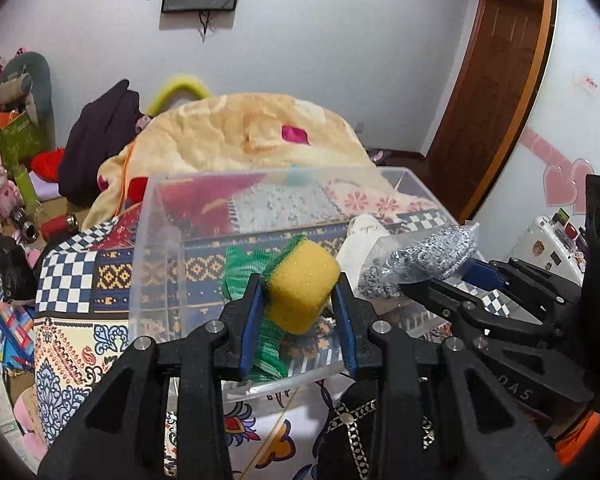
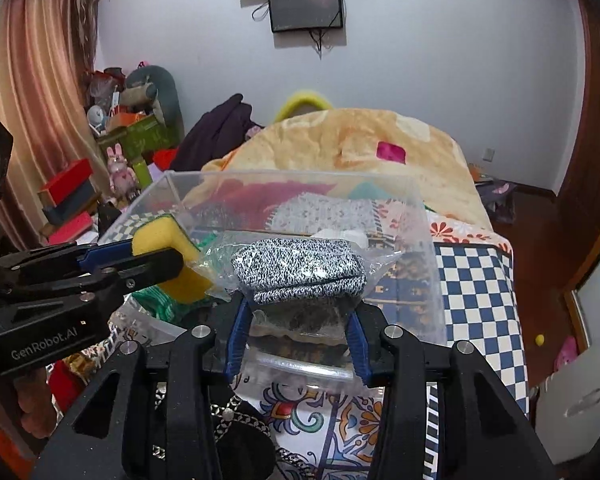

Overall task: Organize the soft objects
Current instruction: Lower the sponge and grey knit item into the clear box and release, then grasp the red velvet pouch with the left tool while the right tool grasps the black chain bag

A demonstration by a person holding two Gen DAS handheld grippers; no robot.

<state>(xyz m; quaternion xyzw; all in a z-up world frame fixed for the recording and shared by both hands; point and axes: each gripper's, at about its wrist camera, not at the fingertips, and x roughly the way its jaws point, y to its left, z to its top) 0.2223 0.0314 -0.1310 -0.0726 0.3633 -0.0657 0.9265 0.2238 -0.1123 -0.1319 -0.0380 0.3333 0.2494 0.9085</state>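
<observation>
My left gripper is shut on a yellow sponge with a green scrub layer and holds it over the clear plastic box. Green mesh lies in the box under it. My right gripper is shut on a clear bag holding a grey speckled knit item, also over the box. The right gripper and bag show at the right of the left wrist view. The left gripper and sponge show at the left of the right wrist view.
The box stands on a bed with a patterned checkered cover. An orange blanket pile and dark clothing lie behind it. Cluttered boxes and toys fill the left side. A white item lies in the box.
</observation>
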